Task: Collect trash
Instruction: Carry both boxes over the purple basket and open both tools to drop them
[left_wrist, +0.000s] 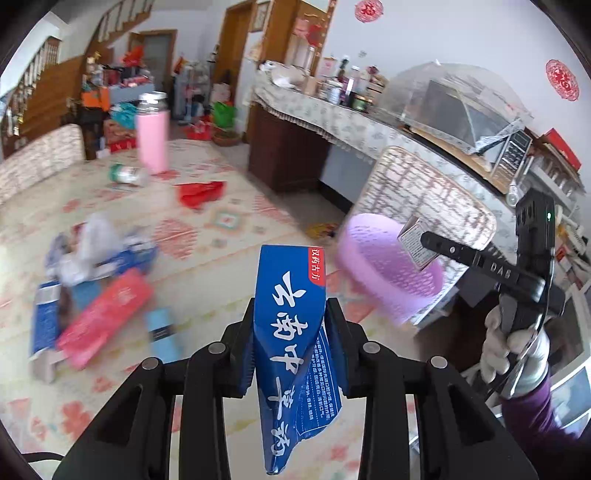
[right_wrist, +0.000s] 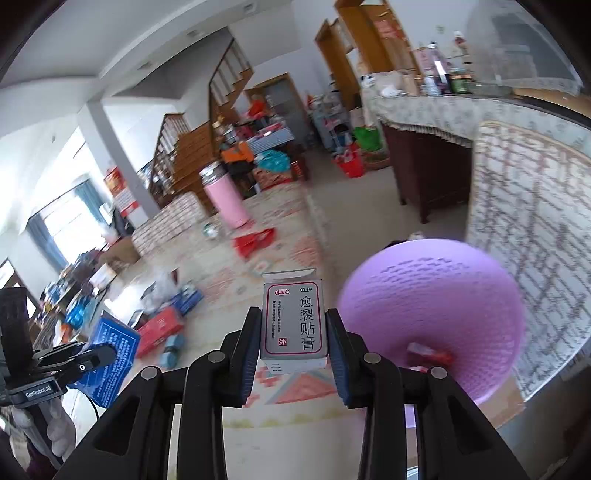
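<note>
The left gripper (left_wrist: 290, 347) pinches a crumpled blue toothpaste box (left_wrist: 291, 332) between its pads, the box standing up past the fingertips. The right gripper (right_wrist: 293, 343) clamps a small grey plaster box (right_wrist: 293, 325), held upright. Only the right wrist view shows red scraps (right_wrist: 428, 354) inside the purple mesh basket (right_wrist: 432, 299), just right of that gripper. Only the left wrist view shows the pile's red carton (left_wrist: 107, 317) up close, on the bench (left_wrist: 207, 266) to the near left. A pink flask (left_wrist: 152, 133) stands far off.
</note>
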